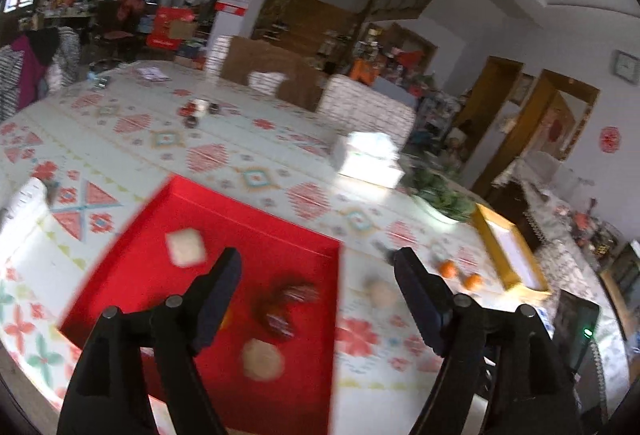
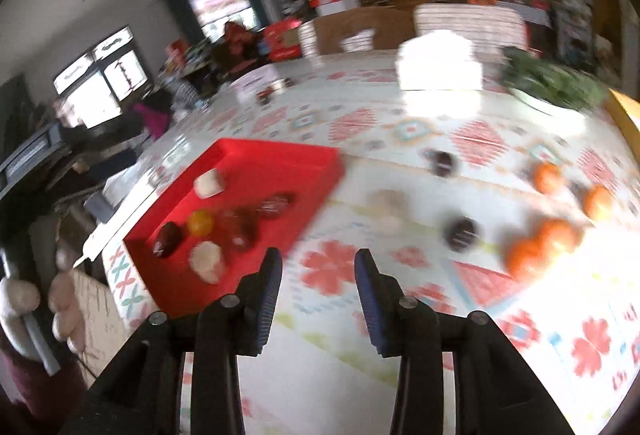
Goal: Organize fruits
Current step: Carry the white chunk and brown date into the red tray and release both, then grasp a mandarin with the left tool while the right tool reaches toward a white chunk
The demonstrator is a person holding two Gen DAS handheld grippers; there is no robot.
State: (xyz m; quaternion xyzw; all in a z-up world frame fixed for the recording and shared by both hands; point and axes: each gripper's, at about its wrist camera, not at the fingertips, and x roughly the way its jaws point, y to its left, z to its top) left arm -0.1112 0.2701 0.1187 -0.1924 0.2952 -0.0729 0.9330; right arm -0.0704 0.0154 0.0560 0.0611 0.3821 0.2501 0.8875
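Both views are smeared by motion blur, so small details are hard to read.

In the left wrist view, the red tray (image 1: 132,275) lies on the patterned tablecloth (image 1: 132,139) at the lower left. Inside it sit a pale square item (image 1: 185,247), dark reddish fruit (image 1: 286,305) near the middle and a pale round item (image 1: 262,359) close to the near edge. The left gripper (image 1: 318,267) hangs above the tray's right side with its fingers spread wide and nothing between them. Just right of the tray, on the cloth, lies another pale round item (image 1: 382,293). Further right are 2 oranges (image 1: 460,275), near a yellow box (image 1: 508,247). Behind them stand a bowl of greens (image 1: 438,195) and a white tissue pack (image 1: 370,159).

In the right wrist view, the red tray (image 2: 280,159) sits at the left and holds 2 pale items, a small yellow fruit (image 2: 200,222) and several dark red fruits (image 2: 240,227). The right gripper (image 2: 318,267) hovers over the cloth just right of the tray's near corner, its fingers parted and holding nothing. On the cloth to the right lie a pale item (image 2: 386,201), 2 dark round fruits (image 2: 462,233), one beyond the other, and then a loose group of oranges (image 2: 540,243) well apart from the tray, partly washed out by bright light.
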